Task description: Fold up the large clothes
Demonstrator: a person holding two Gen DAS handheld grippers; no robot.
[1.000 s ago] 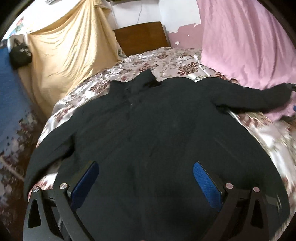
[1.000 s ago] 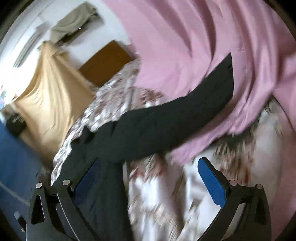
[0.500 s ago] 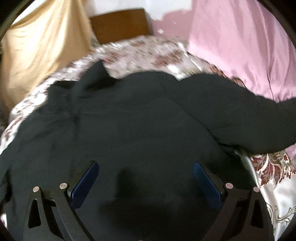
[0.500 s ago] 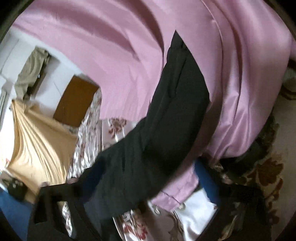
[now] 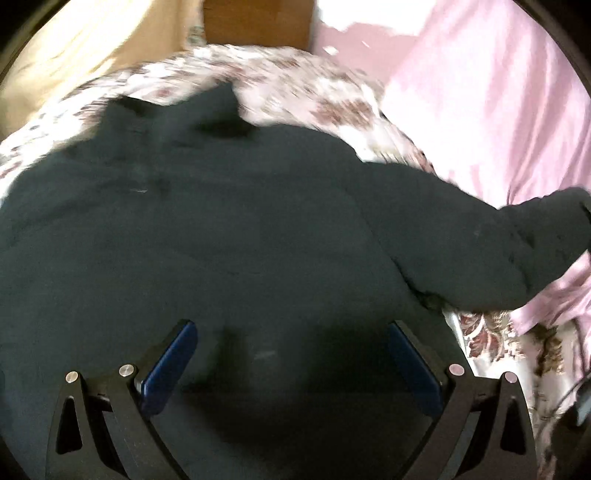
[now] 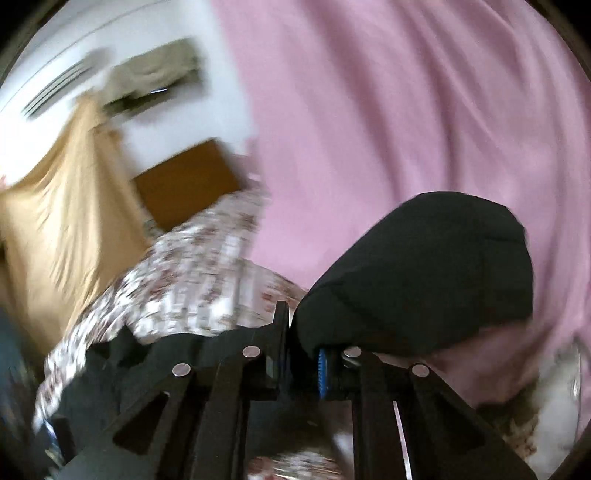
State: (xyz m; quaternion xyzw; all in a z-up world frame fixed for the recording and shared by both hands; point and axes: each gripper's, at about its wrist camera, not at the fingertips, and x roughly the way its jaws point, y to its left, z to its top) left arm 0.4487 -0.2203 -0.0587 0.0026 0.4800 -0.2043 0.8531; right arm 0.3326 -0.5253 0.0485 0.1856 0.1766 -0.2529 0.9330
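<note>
**Dark jacket, sleeve fold begun**

Left wrist: left tongs point(image 5: 291, 354) wide open, empty, above jacket point(image 5: 207, 236) spread on bed point(image 5: 295, 74).

Right wrist: right tongs point(image 6: 301, 354) closing on sleeve cuff point(image 6: 424, 269); shallow bite likely slips when pulled.

The black coat point(image 5: 229, 236) covers most of the bed point(image 5: 295, 74), leaving open bedspread only beyond its collar and beside the sleeve. A pink curtain point(image 5: 480, 110) crowds the right side, seemingly touching the sleeve point(image 6: 424, 273); a wooden headboard point(image 5: 255, 22) closes the far end.
</note>
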